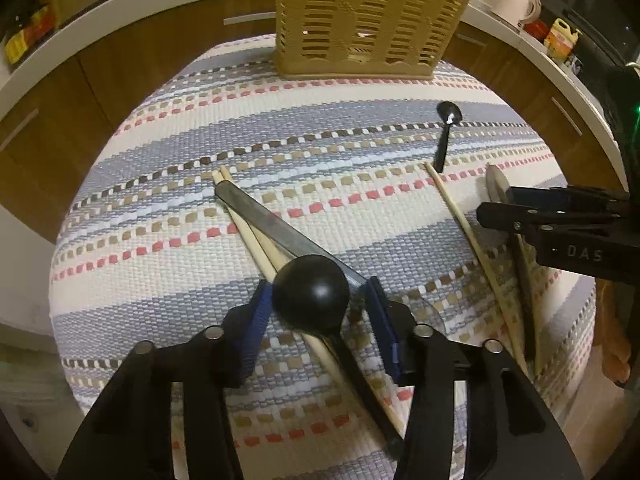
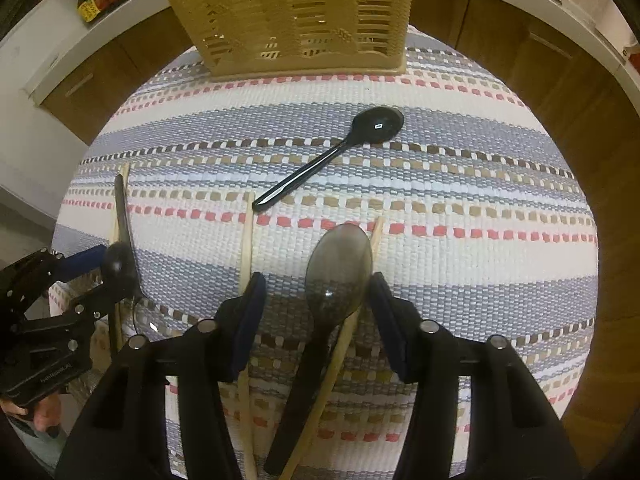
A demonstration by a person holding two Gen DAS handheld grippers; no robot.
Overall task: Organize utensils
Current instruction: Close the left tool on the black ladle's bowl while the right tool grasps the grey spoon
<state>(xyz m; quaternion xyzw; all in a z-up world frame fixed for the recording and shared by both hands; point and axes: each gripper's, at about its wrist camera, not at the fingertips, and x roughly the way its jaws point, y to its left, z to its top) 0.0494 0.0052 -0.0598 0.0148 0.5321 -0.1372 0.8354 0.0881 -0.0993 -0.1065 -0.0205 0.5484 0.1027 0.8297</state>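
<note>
A tan slotted utensil basket stands at the table's far edge; it also fills the top of the right wrist view. My left gripper is open around the bowl of a black ladle-like spoon, which lies over two chopsticks and a dark flat utensil. My right gripper is open around a translucent dark spoon lying on the cloth between two chopsticks. A small black spoon lies farther off.
A striped woven cloth covers the round table. Wooden cabinets and a white counter with bottles ring the table. My right gripper shows at the right edge of the left wrist view.
</note>
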